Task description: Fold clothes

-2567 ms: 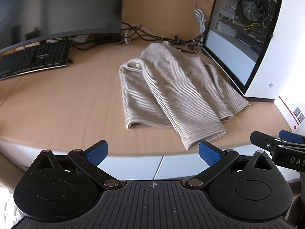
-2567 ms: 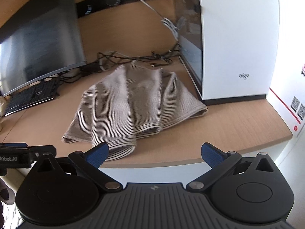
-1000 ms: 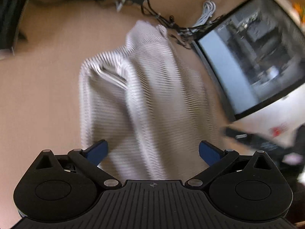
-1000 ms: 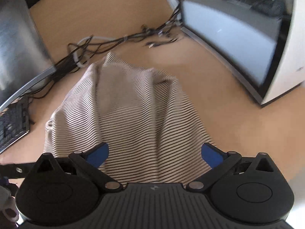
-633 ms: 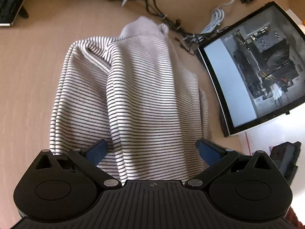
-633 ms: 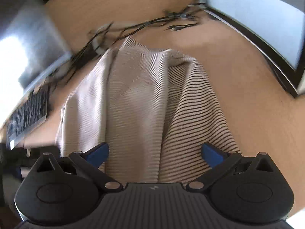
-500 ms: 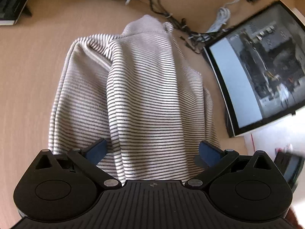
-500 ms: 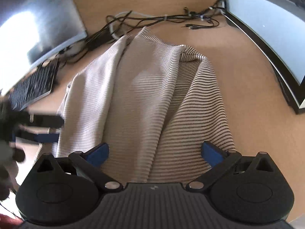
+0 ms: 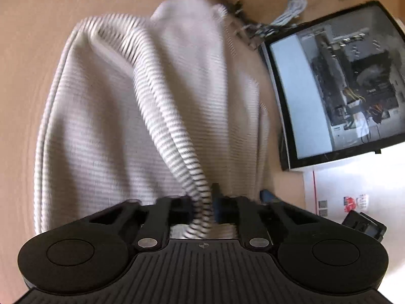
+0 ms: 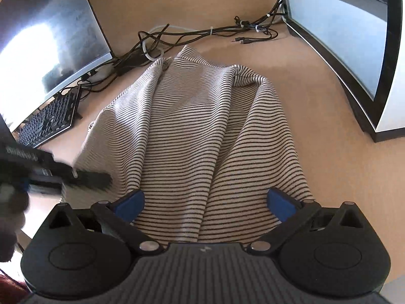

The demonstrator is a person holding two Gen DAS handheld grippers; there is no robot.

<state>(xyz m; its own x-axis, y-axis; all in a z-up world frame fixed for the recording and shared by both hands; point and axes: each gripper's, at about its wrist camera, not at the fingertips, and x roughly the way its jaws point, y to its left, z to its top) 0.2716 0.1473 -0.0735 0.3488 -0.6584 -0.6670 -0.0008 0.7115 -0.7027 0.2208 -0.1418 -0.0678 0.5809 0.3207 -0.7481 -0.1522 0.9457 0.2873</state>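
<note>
A beige garment with thin dark stripes (image 9: 106, 126) lies crumpled on the wooden desk (image 9: 22, 50). My left gripper (image 9: 203, 207) is shut on a fold of its near edge, and the pinched ridge runs up and away from the jaws. The garment fills the middle of the right wrist view (image 10: 192, 136). My right gripper (image 10: 205, 204) is open, its blue fingertips (image 10: 130, 204) wide apart over the garment's near hem. The left gripper (image 10: 83, 176) shows blurred at the left of that view.
A white PC case with a glass side (image 9: 336, 86) stands right of the garment, also in the right wrist view (image 10: 354, 30). A curved monitor (image 10: 43, 38), a keyboard (image 10: 48, 119) and a tangle of cables (image 10: 177, 35) lie behind and left.
My left gripper has closed on the garment's near edge and pulled up a ridge of cloth. My right gripper stays open and has settled over the near hem.
</note>
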